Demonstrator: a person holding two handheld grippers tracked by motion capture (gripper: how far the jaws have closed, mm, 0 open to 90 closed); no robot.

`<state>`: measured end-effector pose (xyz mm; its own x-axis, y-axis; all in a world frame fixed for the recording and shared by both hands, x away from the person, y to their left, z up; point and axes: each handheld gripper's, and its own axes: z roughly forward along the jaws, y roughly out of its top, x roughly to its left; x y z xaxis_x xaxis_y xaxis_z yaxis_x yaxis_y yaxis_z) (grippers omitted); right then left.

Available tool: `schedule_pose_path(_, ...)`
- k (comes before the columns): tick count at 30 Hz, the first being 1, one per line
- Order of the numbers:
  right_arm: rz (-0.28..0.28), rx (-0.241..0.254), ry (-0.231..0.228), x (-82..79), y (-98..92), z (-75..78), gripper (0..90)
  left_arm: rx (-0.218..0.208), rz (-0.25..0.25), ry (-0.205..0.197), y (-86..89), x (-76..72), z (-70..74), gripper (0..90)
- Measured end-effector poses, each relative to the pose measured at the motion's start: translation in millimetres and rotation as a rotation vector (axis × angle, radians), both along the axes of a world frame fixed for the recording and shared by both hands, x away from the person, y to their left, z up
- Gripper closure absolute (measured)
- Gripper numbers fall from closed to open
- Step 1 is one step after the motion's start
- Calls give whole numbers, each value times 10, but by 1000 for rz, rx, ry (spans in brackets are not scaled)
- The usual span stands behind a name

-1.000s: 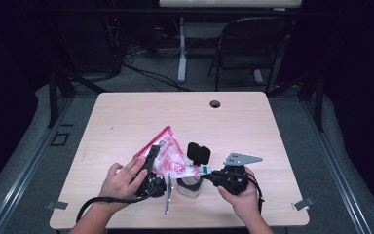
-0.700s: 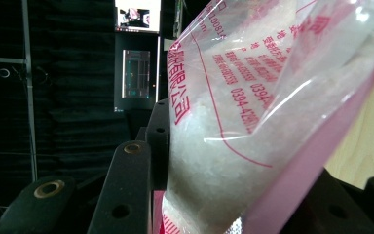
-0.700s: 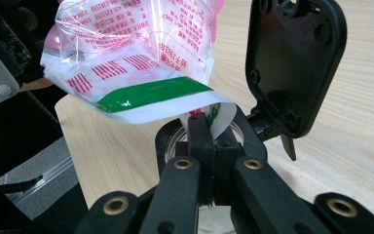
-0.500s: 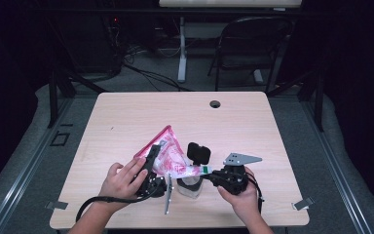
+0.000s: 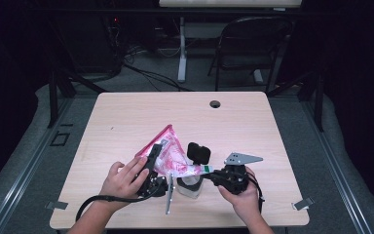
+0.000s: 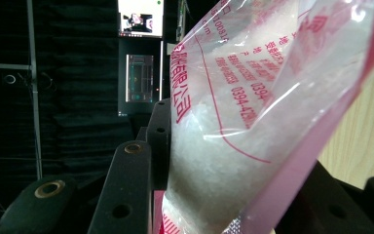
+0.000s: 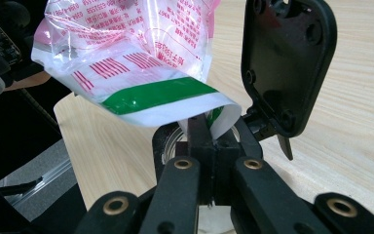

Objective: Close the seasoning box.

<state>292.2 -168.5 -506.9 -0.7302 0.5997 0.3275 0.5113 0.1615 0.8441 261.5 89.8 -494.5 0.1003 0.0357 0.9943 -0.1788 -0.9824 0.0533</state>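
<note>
I see a clear bag (image 5: 168, 155) with pink edges and red writing, full of white grains. It hangs tilted over a small clear jar (image 5: 189, 187) on the table, open green-striped end lowest.

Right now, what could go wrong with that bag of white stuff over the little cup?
The left hand-held gripper squeezes the body of the bag, and the right hand-held gripper pinches its green-striped end above the clear cup. Three risks:
1. The white grains might rush out and miss the small cup, landing on the table.
2. The thin plastic end could slip from the jaws.
3. The light cup could be knocked over.
</note>
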Motion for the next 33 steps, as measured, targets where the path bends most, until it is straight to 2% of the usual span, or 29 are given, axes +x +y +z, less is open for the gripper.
schedule_pose_path(4, 0, 2, -1, 3, 9, 1, 900, -3, -1, 1, 5, 1, 1, 652)
schedule_pose_path(5, 0, 3, 0, 4, 13, 0, 900, 3, 15, 11, 2, -9, 10, 652)
schedule_pose_path(11, 2, 1, -1, 15, 26, -4, 900, 3, -1, -13, 11, -6, 6, 652)
schedule_pose_path(29, 4, -5, 4, 20, 38, -16, 900, 7, -1, 5, 17, -8, 10, 653)
schedule_pose_path(33, 2, -3, 4, 16, 38, -13, 900, 16, -10, -11, 11, -7, 27, 653)
